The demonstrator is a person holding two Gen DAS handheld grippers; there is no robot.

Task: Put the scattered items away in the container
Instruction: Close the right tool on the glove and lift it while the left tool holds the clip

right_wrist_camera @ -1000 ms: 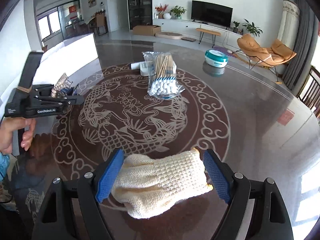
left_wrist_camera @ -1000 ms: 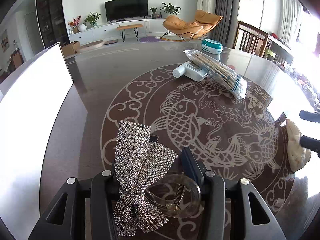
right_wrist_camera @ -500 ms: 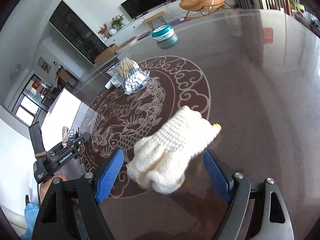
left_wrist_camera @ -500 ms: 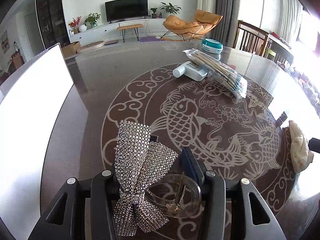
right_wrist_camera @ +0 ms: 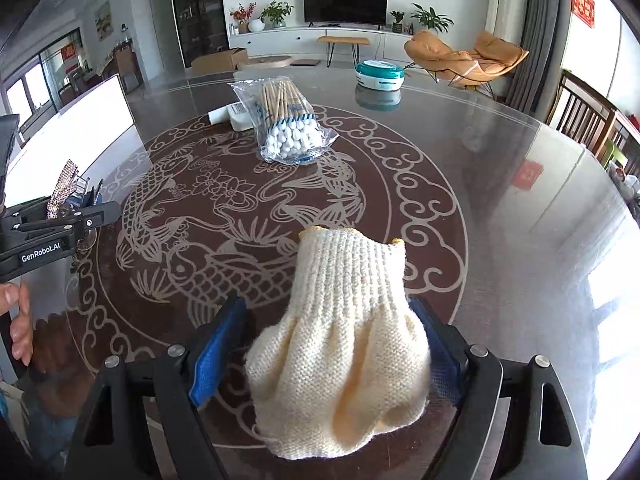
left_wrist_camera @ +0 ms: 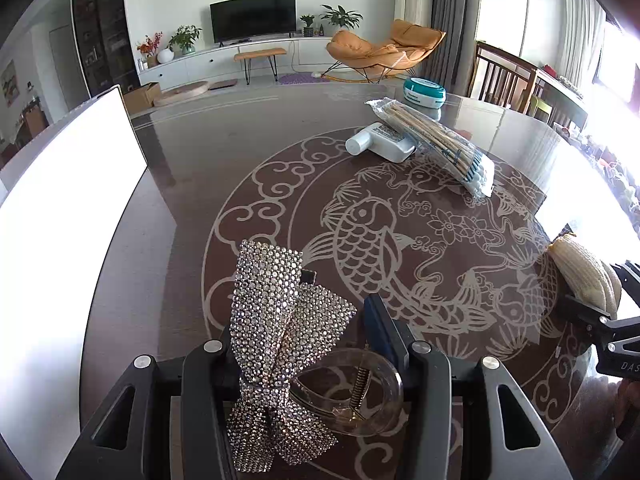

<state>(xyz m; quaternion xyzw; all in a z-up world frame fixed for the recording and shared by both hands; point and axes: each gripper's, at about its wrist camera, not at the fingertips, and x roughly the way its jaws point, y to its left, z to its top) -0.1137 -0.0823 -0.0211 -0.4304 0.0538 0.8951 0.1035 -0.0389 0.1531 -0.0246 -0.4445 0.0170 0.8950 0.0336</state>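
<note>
A rhinestone bow hair clip (left_wrist_camera: 276, 312) with a clear claw sits in my left gripper (left_wrist_camera: 300, 316), low over the dark patterned table (left_wrist_camera: 240, 140). The jaws are opening, and the clip still touches both fingers. A cream knitted glove (right_wrist_camera: 340, 360) lies on the table between the fingers of my right gripper (right_wrist_camera: 326, 304). That gripper is open, with a gap beside its left blue pad (right_wrist_camera: 216, 344). In the left wrist view the glove (left_wrist_camera: 580, 272) shows at the far right. The white container (left_wrist_camera: 60, 240) stands at the left table edge.
A bag of cotton swabs (right_wrist_camera: 288, 128) rests partly on a white bottle (left_wrist_camera: 380, 142) at mid table. A teal round tin (right_wrist_camera: 380, 74) sits farther back. A hand (right_wrist_camera: 18, 320) holds the left gripper (right_wrist_camera: 80, 208). Chairs stand along the table's right side.
My right gripper swung and rolled, then settled lower with the glove lengthwise between its fingers, cuff pointing away. The left gripper and the hair clip stayed in place.
</note>
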